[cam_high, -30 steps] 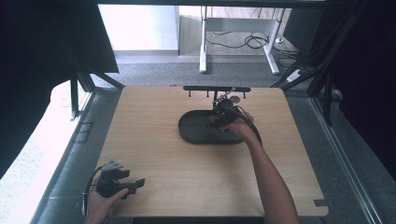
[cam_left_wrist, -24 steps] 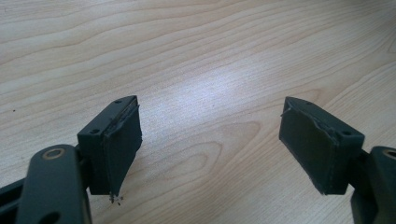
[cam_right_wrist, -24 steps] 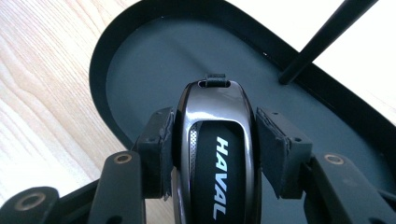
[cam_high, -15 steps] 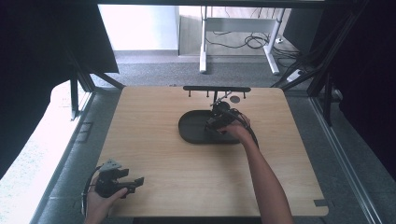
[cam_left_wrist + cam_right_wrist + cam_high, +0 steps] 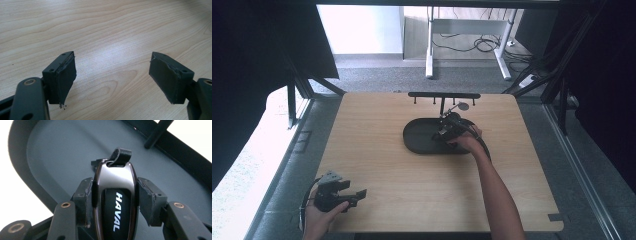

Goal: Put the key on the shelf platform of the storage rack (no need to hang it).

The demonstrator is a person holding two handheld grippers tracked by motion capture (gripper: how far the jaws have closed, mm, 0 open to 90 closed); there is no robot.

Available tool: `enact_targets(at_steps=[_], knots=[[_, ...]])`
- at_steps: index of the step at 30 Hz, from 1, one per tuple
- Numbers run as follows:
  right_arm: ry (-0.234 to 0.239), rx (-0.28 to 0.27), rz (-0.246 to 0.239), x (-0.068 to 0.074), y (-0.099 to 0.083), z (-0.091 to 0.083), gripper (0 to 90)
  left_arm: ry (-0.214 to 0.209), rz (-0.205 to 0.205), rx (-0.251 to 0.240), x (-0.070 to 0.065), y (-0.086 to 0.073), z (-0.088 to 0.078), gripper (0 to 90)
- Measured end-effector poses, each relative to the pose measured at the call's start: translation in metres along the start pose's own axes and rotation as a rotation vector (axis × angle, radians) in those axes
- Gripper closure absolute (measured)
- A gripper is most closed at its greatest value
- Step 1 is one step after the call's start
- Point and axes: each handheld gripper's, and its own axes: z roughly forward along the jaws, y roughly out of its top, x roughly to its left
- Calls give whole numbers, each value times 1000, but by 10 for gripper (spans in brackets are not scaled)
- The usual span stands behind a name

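my right gripper (image 5: 115,200) clamps a haval key fob (image 5: 115,195) over the black oval tray (image 5: 62,152); my left gripper (image 5: 112,75) gapes above the wooden table (image 5: 105,30).

From above I see my right gripper (image 5: 447,131) over the flat black oval tray (image 5: 422,137) on the light wooden table (image 5: 412,185). Just beyond it stands a black peg rack (image 5: 444,95). My left gripper (image 5: 344,194), well apart, rests near the table's corner.
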Motion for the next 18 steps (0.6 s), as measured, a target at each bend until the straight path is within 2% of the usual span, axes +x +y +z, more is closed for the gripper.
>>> enact_targets(at_steps=[5, 18], knots=[[3, 12, 6, -2, -3, 5, 494, 1, 2, 0, 0, 0, 0, 219], [-25, 48, -25, -2, -5, 20, 492, -1, 4, 4, 0, 0, 0, 219]])
